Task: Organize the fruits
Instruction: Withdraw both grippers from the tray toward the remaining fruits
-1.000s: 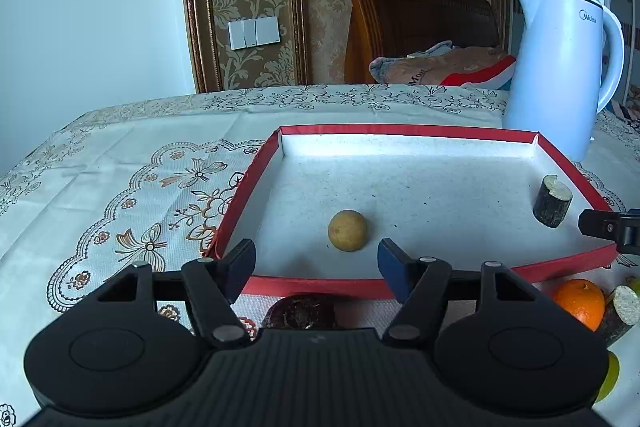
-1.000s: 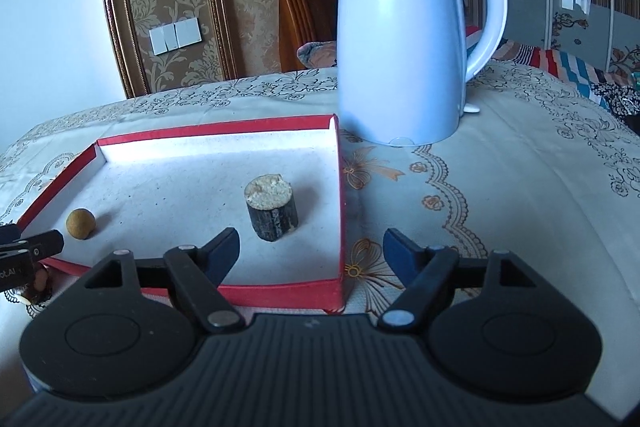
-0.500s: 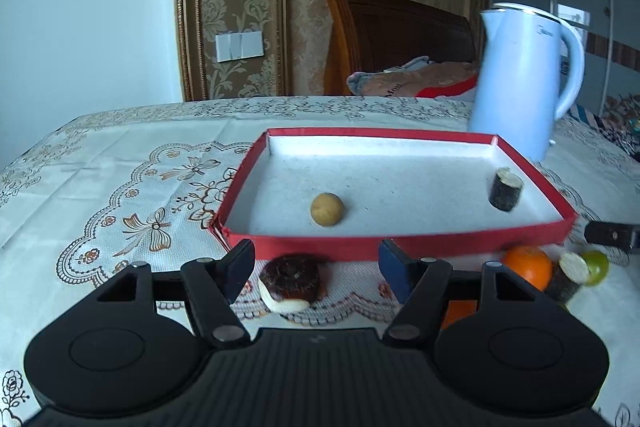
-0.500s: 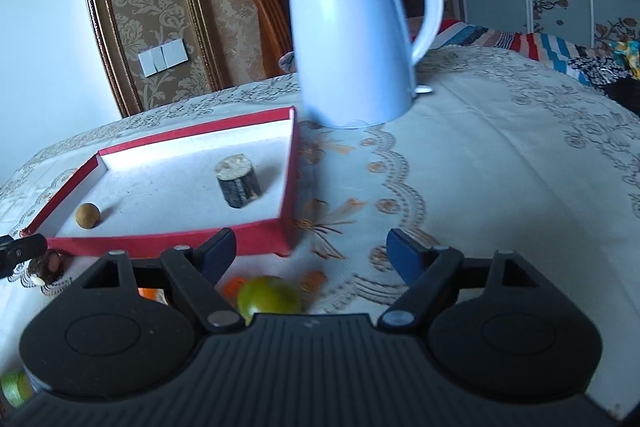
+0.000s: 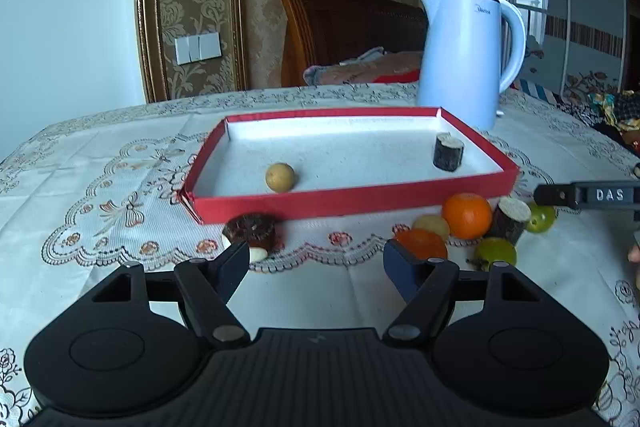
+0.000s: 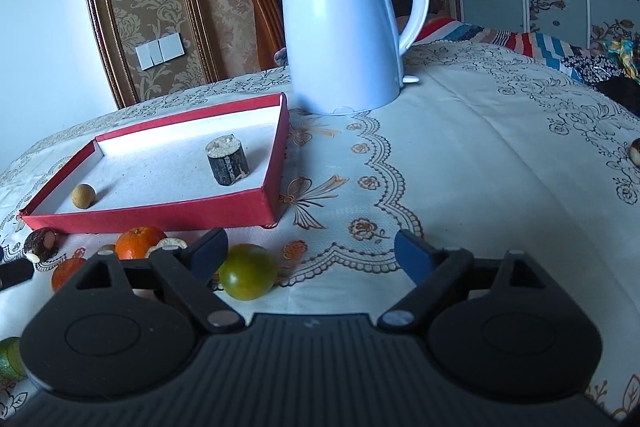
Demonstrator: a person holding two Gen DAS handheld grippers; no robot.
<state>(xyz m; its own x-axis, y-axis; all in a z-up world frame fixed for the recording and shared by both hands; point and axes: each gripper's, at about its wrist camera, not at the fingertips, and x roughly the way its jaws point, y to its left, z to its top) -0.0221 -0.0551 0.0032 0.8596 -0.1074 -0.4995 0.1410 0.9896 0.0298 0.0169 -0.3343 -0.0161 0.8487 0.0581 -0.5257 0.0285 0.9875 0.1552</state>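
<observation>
A red-rimmed tray [image 5: 352, 201] [image 6: 160, 215] holds a small tan round fruit [image 5: 280, 177] [image 6: 83, 195] and a dark sugarcane stub [image 5: 448, 151] [image 6: 227, 163]. In front of it on the cloth lie two oranges [image 5: 466, 215] [image 5: 420, 243], a pale fruit [image 5: 432, 225], a second cane stub [image 5: 512, 217], two green fruits [image 5: 495, 251] [image 6: 248, 277] and a dark brown chestnut-like fruit [image 5: 252, 231] [image 6: 40, 244]. My left gripper [image 5: 316, 267] is open and empty, short of the fruits. My right gripper [image 6: 308, 251] is open and empty, with the green fruit by its left finger.
A pale blue kettle [image 6: 344, 27] [image 5: 468, 59] stands behind the tray's right corner. A lace-patterned tablecloth [image 6: 480, 167] covers the table. Another small fruit [image 6: 635, 149] lies at the far right edge. A chair back [image 5: 344, 27] stands behind the table.
Both grippers have pulled back from the tray toward the near edge, bringing the loose fruits in front of the tray into view. Both stayed open and empty.
</observation>
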